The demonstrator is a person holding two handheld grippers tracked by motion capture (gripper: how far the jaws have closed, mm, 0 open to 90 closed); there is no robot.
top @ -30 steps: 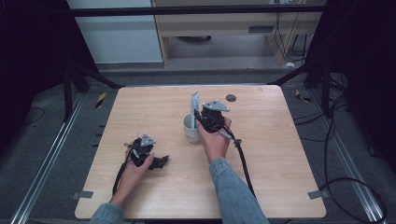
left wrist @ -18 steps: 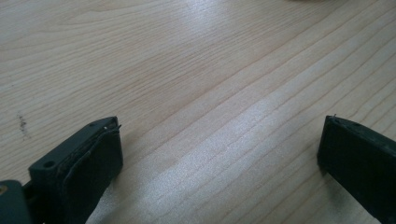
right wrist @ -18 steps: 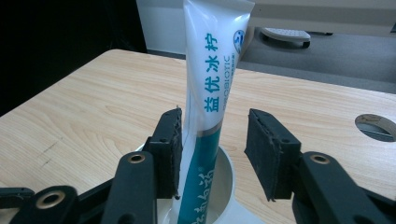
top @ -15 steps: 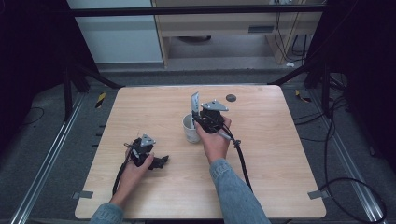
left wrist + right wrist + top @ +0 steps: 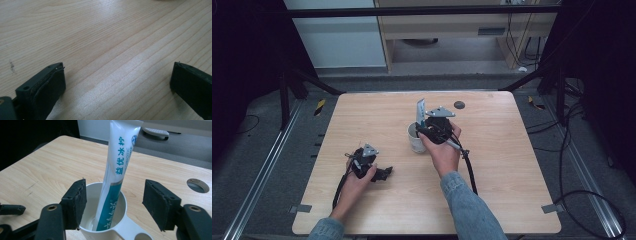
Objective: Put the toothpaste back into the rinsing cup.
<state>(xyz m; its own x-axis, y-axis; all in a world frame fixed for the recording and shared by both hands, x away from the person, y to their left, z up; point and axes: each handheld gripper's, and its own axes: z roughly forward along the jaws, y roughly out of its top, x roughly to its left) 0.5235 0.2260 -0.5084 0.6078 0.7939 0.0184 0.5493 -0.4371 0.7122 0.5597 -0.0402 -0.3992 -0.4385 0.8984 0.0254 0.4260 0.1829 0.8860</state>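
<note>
A lab recording bay, this. The wooden table point(image 5: 512, 165) stands among dark curtains point(image 5: 242, 60), metal floor rails point(image 5: 257, 185) left of the tongs and loose cables point(image 5: 572, 150) to their right.

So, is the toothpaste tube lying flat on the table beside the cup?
No, the toothpaste tube stands nearly upright inside the white cup, leaning a little, between the apart jaws of the right gripper.
</note>
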